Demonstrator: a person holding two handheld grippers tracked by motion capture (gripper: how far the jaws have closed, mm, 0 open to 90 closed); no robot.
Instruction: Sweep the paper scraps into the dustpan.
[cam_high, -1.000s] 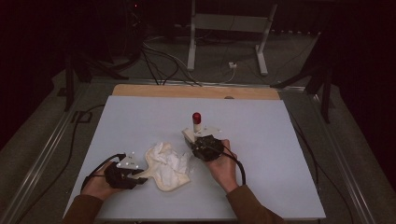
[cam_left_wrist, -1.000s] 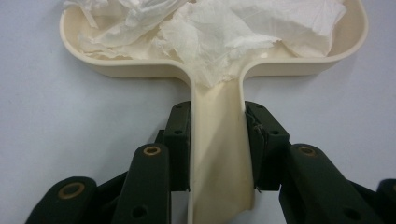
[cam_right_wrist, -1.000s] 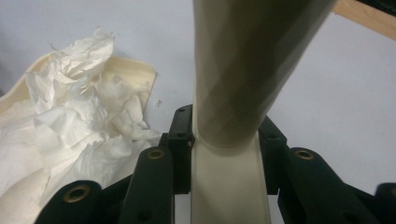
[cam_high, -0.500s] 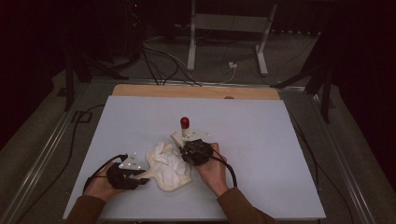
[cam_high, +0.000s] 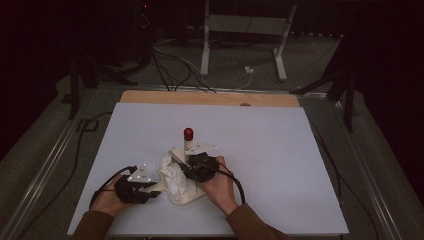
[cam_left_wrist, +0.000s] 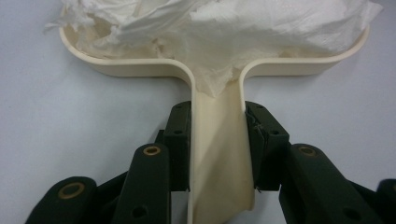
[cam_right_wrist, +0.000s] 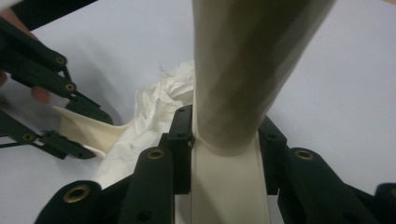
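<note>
Right tool (cam_high: 186, 159) moved brush (cam_high: 188, 141) over dustpan (cam_high: 182, 197).

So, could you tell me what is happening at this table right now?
A person works with two grippers on a white table. The left gripper is shut on the handle of a cream dustpan piled with crumpled tissue. The right gripper is shut on a cream brush handle with a red end, held beside the tissue.
</note>
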